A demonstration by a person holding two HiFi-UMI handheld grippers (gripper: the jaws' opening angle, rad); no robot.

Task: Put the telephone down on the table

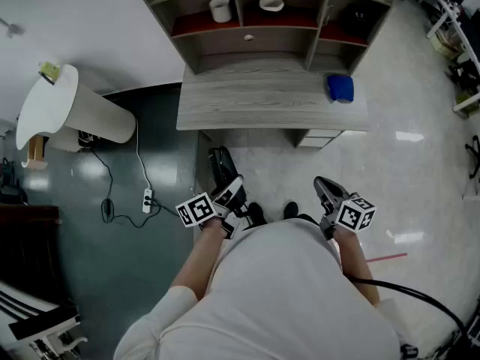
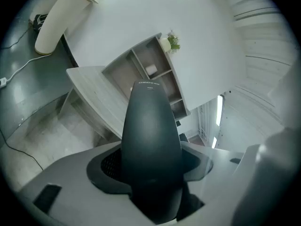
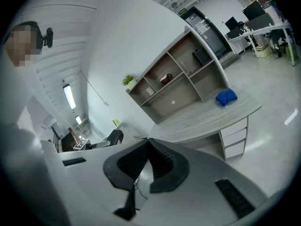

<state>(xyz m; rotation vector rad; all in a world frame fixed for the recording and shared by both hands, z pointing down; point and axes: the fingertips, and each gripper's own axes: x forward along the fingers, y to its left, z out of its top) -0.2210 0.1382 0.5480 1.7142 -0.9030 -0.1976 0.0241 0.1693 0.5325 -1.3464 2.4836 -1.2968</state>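
The left tool [image 1: 225,190] pinches a black telephone [image 2: 150,140] whose small print is unreadable, the right tool [image 3: 147,141] is pressed together empty, and separate shelf [image 1: 247,42] compartments hold a white cup [image 1: 220,9] and a white bowl [image 1: 271,4].

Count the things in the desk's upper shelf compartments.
3: a white cup in the left compartment, a white bowl in the middle one, a dark object in the right one. Shadowed corners may hide more.
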